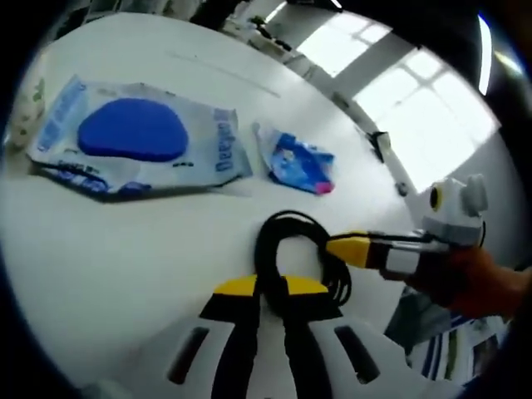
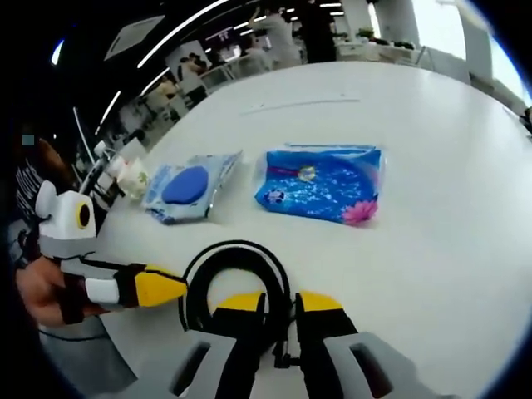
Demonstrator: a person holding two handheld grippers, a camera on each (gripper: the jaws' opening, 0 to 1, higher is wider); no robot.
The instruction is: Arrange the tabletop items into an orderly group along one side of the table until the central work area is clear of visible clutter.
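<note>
Left gripper view shows the white table (image 1: 100, 266) spreading wide, and on it, toward the far left, the largest item: a clear plastic packet with a blue oval pad (image 1: 137, 141) lying flat. Just right of it, a little apart, lies a smaller blue printed pouch (image 1: 298, 162) with a pink corner. Nearer, a coil of black cable (image 1: 287, 241) rests on the table, its loop running between the yellow tips of the left claw (image 1: 270, 287), whose jaws are pressed together on the cable. The right claw (image 1: 349, 248) reaches in from the right, its yellow tip touching the coil's side; whether its jaws are apart or together here I cannot tell. Right gripper view has the same table (image 2: 449, 191), the pad packet (image 2: 187, 187) far left, the blue pouch (image 2: 320, 184) beside it, and the cable (image 2: 237, 278) clamped between the right claw (image 2: 278, 303) tips, with the left claw (image 2: 158, 287) touching the coil from the left.
</note>
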